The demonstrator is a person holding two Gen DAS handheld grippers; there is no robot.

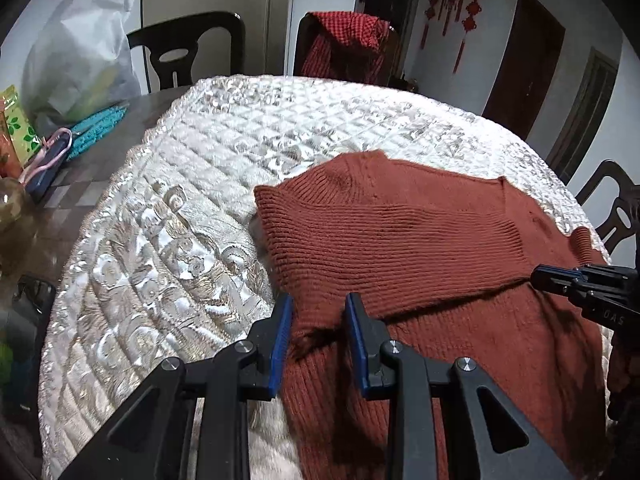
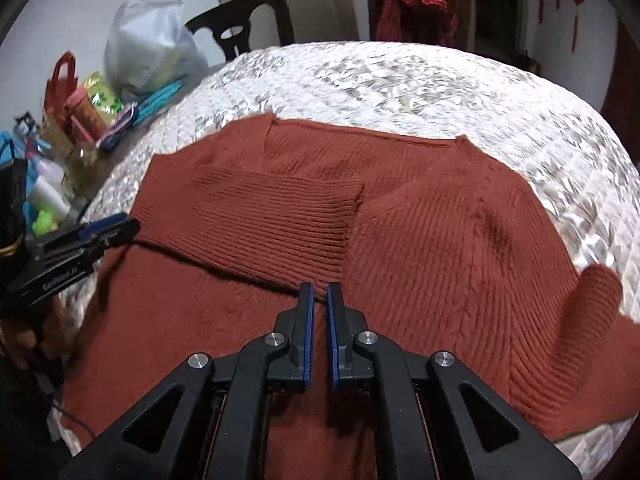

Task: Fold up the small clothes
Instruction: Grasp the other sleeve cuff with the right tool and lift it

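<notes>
A rust-red knit sweater [image 1: 400, 240] lies flat on the quilted white table cover [image 1: 180, 208], one sleeve folded across its chest [image 2: 280, 224]. My left gripper [image 1: 319, 300] is open, its fingers hovering over the sweater's left edge, holding nothing. It also shows in the right wrist view [image 2: 124, 226] at the sweater's left side. My right gripper [image 2: 319, 292] is nearly closed with a narrow gap, empty, just above the sweater near the folded sleeve's lower edge. It shows in the left wrist view [image 1: 540, 276] at the right. The other sleeve [image 2: 592, 312] lies out to the right.
Dark chairs [image 1: 192, 48] stand behind the table, one draped with a red checked cloth [image 1: 348, 40]. A white plastic bag [image 1: 80, 60], a turquoise item [image 1: 96, 128], bottles and packets [image 2: 80, 116] crowd the table's left side. Another chair [image 1: 616, 208] stands at the right.
</notes>
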